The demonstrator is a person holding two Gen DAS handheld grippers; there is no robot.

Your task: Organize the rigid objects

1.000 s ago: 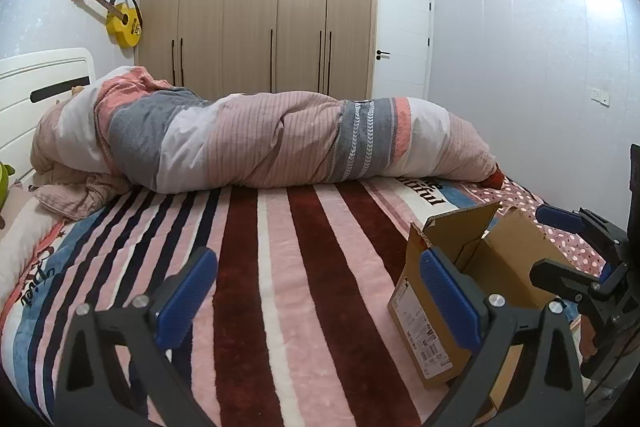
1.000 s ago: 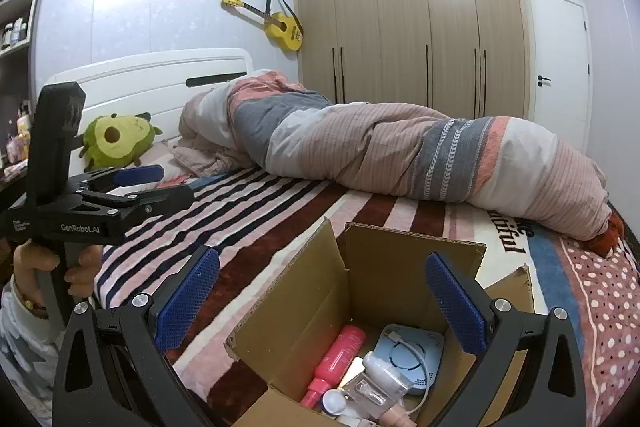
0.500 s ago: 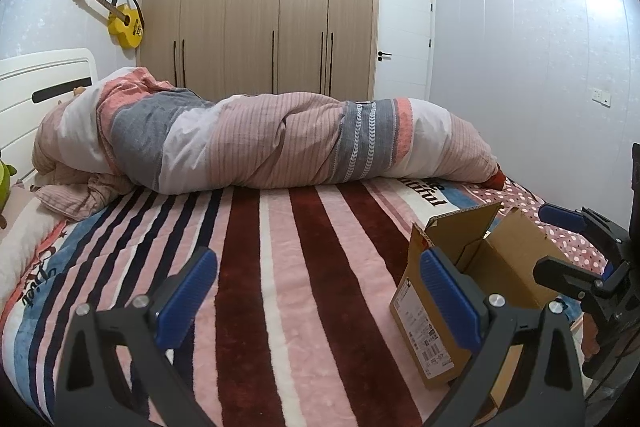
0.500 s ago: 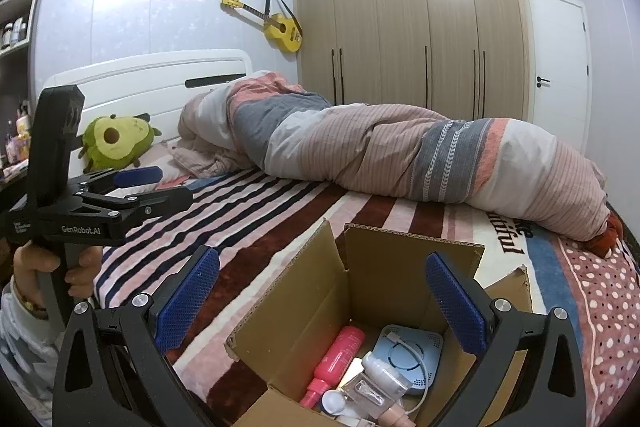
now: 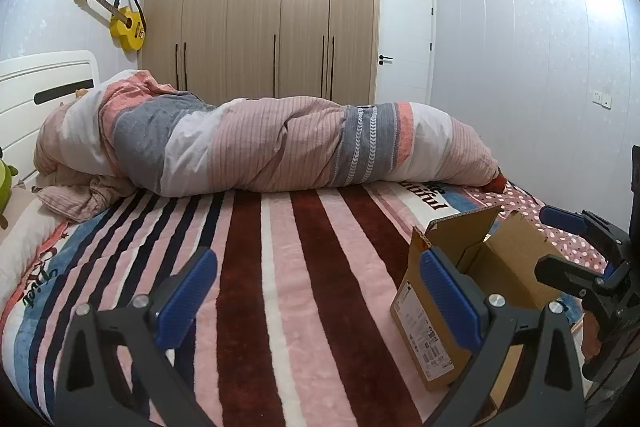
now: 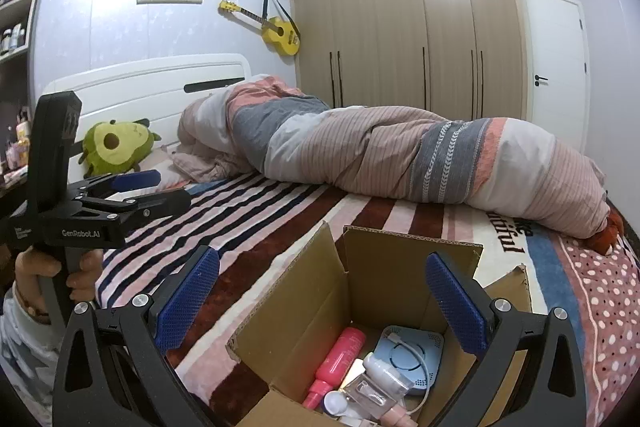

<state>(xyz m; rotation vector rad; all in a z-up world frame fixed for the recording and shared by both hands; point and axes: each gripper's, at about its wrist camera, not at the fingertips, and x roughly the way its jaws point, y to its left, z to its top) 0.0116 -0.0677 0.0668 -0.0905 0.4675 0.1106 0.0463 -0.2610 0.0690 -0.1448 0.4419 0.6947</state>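
An open cardboard box [image 6: 380,279] stands on the striped bed; it also shows in the left wrist view [image 5: 472,275] at the right. Inside lie a pink bottle [image 6: 340,359], a pale blue device with a white cable [image 6: 412,351], a white bottle [image 6: 380,373] and small clear items. My right gripper [image 6: 322,293] is open and empty, hovering just above the box opening. My left gripper [image 5: 318,291] is open and empty above the bare blanket, left of the box. Each gripper shows in the other's view, the left [image 6: 136,193] and the right [image 5: 576,243].
A rolled striped duvet [image 5: 280,147] lies across the far side of the bed. A green avocado plush [image 6: 116,147] sits by the white headboard [image 6: 152,83]. A wardrobe [image 5: 260,15], a yellow guitar [image 5: 124,23] and a door [image 5: 404,47] stand behind.
The left view has shifted very slightly leftward on the scene. The right gripper stays above the box. Nothing was taken or let go.
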